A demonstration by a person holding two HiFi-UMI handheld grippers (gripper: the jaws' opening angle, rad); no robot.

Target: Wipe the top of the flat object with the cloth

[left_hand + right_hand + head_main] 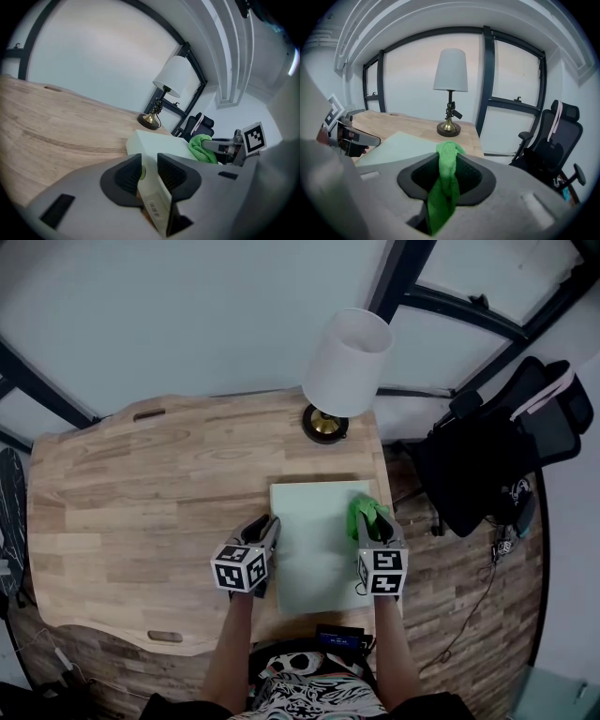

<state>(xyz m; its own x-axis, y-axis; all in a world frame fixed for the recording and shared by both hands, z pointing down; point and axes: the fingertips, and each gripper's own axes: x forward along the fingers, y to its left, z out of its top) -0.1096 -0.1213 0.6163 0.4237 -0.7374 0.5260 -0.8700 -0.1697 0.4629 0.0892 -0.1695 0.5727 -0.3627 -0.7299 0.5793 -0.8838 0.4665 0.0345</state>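
A flat pale green box (319, 540) lies on the wooden table (141, 493) near its right front corner. My left gripper (270, 526) stands at the box's left edge. In the left gripper view that edge (152, 197) runs between the jaws of the left gripper (150, 171), with a gap showing beside the left pad, so it is open. My right gripper (375, 521) hovers at the box's right side, shut on a bright green cloth (366, 512). The cloth (447, 187) hangs bunched between the jaws of the right gripper (449, 176), above the box top (393, 145).
A lamp with a white shade (342, 367) and brass base (324, 424) stands on the table just behind the box. A black office chair (506, 446) sits off the table's right edge. Bare wood stretches to the left of the box.
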